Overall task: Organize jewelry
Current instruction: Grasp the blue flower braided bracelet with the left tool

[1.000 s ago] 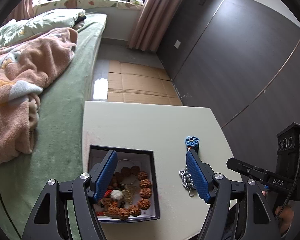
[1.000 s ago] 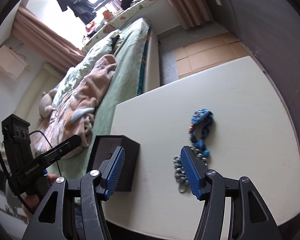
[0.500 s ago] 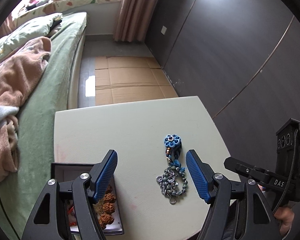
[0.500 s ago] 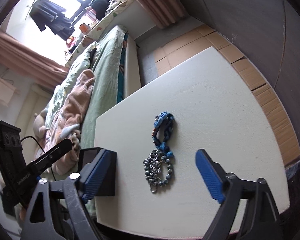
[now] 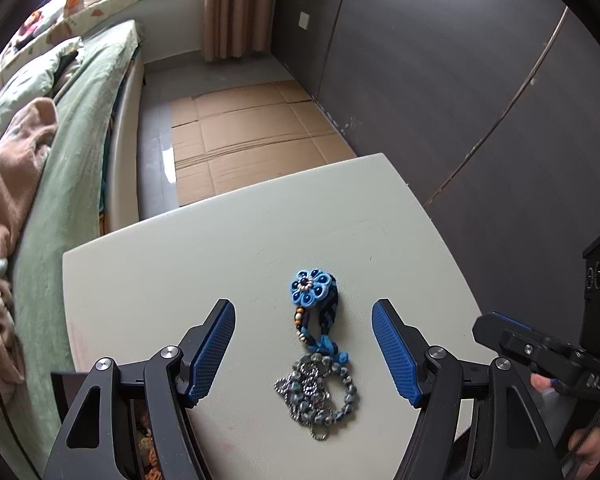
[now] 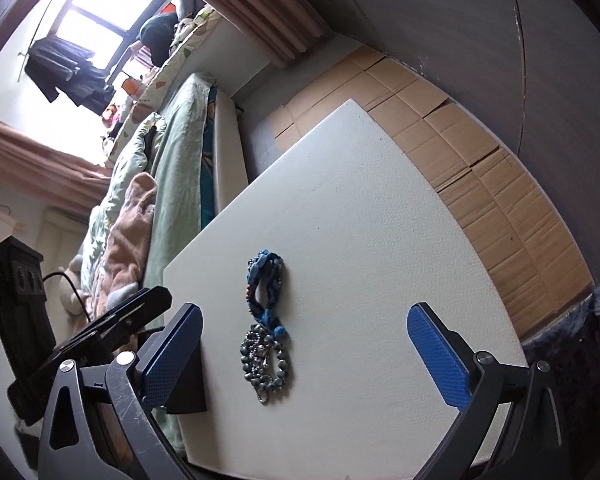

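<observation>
A blue fabric flower bracelet (image 5: 315, 301) lies on the white table (image 5: 220, 248), touching a grey bead and chain piece (image 5: 318, 390) just in front of it. My left gripper (image 5: 304, 352) is open and empty, its pads either side of both pieces, above the table. In the right wrist view the flower bracelet (image 6: 265, 280) and the grey beads (image 6: 265, 364) lie left of centre. My right gripper (image 6: 304, 356) is wide open and empty above them. The black jewelry box (image 6: 186, 380) stands behind the left pad; its brown beads (image 5: 150, 452) peek out in the left wrist view.
A bed with green sheet and pink blanket (image 5: 16, 184) runs along the table's left side. Cardboard sheets (image 5: 240, 128) cover the floor beyond the table. A dark wall (image 5: 460, 100) stands to the right. The right gripper's body (image 5: 540, 352) shows at the right.
My left gripper has swung right from over the box until it straddles the bracelets. My right gripper has opened wide and risen, tilting to see more of the table.
</observation>
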Demonstrator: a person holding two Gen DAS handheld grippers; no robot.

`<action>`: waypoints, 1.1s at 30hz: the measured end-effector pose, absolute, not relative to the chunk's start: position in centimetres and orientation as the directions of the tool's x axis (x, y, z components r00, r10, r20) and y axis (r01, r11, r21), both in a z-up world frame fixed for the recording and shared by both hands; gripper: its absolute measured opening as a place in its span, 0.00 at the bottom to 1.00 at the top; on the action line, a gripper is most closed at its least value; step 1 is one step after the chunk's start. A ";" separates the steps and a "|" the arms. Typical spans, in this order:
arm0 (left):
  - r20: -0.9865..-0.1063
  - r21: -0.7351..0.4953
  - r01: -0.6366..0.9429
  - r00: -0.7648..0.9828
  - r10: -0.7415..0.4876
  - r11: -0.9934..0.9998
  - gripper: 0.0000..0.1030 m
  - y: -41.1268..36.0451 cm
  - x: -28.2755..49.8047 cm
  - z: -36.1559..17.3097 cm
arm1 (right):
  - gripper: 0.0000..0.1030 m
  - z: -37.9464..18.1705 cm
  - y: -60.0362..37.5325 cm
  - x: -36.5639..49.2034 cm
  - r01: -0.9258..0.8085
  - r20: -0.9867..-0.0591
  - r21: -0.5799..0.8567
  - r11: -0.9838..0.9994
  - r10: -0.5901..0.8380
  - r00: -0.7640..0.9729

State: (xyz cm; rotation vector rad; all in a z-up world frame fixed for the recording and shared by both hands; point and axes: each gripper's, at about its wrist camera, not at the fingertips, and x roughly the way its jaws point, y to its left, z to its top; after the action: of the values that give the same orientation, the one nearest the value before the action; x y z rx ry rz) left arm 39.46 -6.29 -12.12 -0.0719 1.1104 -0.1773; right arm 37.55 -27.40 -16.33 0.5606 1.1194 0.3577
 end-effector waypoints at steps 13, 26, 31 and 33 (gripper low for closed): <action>-0.937 -0.061 0.120 0.335 -0.098 0.991 0.52 -9.7 43.1 -16.8 | 1.00 -17.4 -30.7 38.7 0.100 -0.734 0.622 0.777 0.534 0.419; -0.944 -0.055 0.103 0.320 -0.085 0.993 0.20 -9.4 43.6 -18.9 | 1.00 -18.0 -30.4 38.8 0.104 -0.718 0.656 0.748 0.574 0.393; -0.923 -0.059 0.107 0.372 -0.094 0.993 0.20 -8.7 42.7 -16.7 | 1.00 -17.7 -29.6 38.7 0.093 -0.716 0.657 0.748 0.581 0.386; -0.914 -0.070 0.103 0.392 -0.105 0.992 0.20 -8.2 42.3 -15.7 | 1.00 -17.4 -29.1 38.5 0.084 -0.716 0.654 0.751 0.581 0.387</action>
State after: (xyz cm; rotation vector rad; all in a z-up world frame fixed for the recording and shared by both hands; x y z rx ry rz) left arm 42.32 -8.15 -15.68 -0.0024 1.1604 -0.1323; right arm 38.51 -29.09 -17.41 0.6799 1.1481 0.3491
